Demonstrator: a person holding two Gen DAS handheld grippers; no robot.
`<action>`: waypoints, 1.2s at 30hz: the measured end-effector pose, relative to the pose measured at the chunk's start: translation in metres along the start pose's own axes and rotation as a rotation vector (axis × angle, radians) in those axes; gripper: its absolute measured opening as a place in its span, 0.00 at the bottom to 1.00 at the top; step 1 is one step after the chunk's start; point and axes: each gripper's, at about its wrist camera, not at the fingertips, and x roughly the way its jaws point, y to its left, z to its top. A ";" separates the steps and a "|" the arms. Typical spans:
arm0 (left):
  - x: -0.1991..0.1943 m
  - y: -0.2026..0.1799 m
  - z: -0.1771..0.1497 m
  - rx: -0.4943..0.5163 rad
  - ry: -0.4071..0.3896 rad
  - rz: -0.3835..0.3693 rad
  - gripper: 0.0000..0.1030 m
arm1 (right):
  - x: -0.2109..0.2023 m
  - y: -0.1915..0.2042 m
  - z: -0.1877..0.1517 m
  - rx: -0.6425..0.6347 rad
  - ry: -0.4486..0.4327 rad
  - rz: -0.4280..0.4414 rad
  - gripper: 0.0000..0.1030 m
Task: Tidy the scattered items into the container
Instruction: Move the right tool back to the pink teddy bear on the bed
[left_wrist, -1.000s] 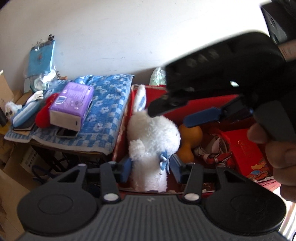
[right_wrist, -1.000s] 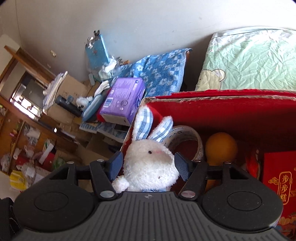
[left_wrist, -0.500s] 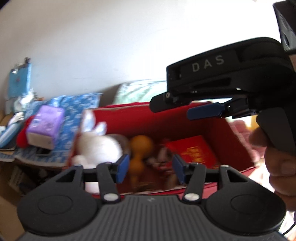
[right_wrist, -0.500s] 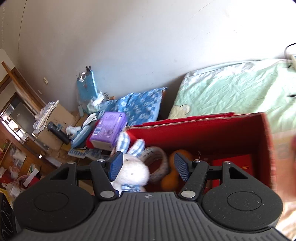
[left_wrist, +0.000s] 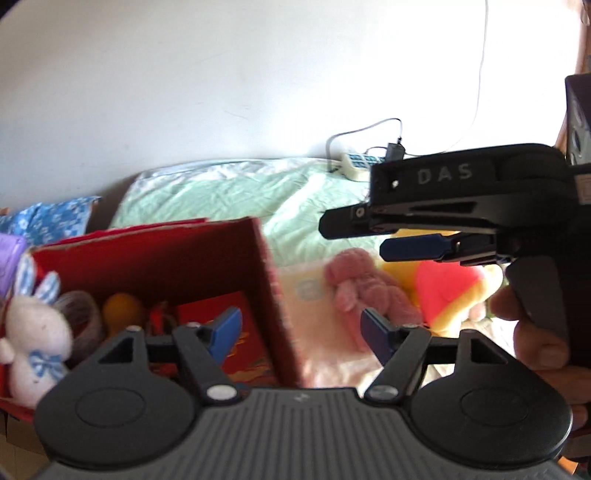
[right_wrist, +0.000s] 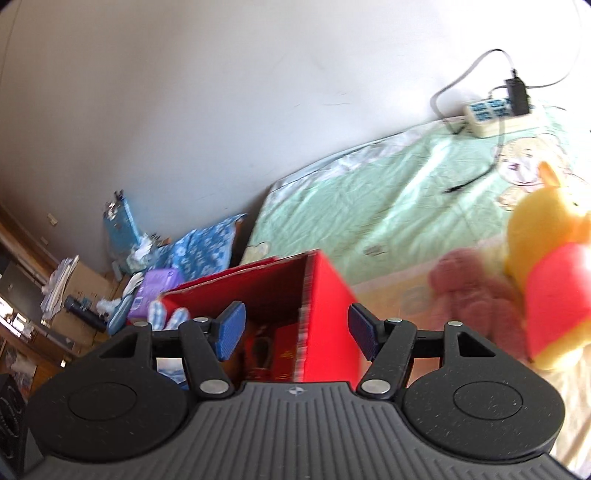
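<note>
Left wrist view. The left gripper (left_wrist: 301, 334) has its blue-padded jaws spread wide, with nothing between them and nothing touched. It hangs above the right wall of the red box (left_wrist: 275, 295), which stands on a bed covered by a pale green sheet (left_wrist: 229, 195). Inside the box lie a white plush rabbit (left_wrist: 35, 339) at the left end, an orange gourd-shaped item (left_wrist: 122, 312) and a red packet (left_wrist: 243, 339). To the right of the box, outside it on the bed, lie a pink plush toy (left_wrist: 365, 291) and, just beside it, a yellow plush bear (left_wrist: 448, 295) in a red shirt. The right gripper (left_wrist: 384, 236) shows side-on at the upper right, held by a hand (left_wrist: 543, 347); from this angle its jaw gap cannot be judged. A white wall (left_wrist: 221, 74) rises behind the bed, and a power strip (left_wrist: 356, 164) with cables lies at its foot.

Right wrist view. The right gripper (right_wrist: 295, 334) has its jaws wide apart and empty, poised above the red box (right_wrist: 325, 295) near its right end. The pink plush toy (right_wrist: 469, 291) and yellow plush bear (right_wrist: 546, 284) lie on the green sheet (right_wrist: 388, 206) to the right, touching each other. Left of the bed are a blue patterned cloth (right_wrist: 199, 247), a purple pack (right_wrist: 157, 290) and cluttered cardboard. The view is motion-blurred.
</note>
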 end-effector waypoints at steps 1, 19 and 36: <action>0.005 -0.010 0.003 0.013 0.008 -0.004 0.71 | -0.001 -0.009 0.002 0.011 0.000 -0.016 0.64; 0.106 -0.077 0.007 -0.101 0.238 0.044 0.93 | -0.005 -0.118 0.014 0.076 0.107 -0.047 0.64; 0.158 -0.064 0.004 -0.108 0.356 0.180 0.92 | 0.033 -0.117 0.025 -0.146 0.106 -0.160 0.62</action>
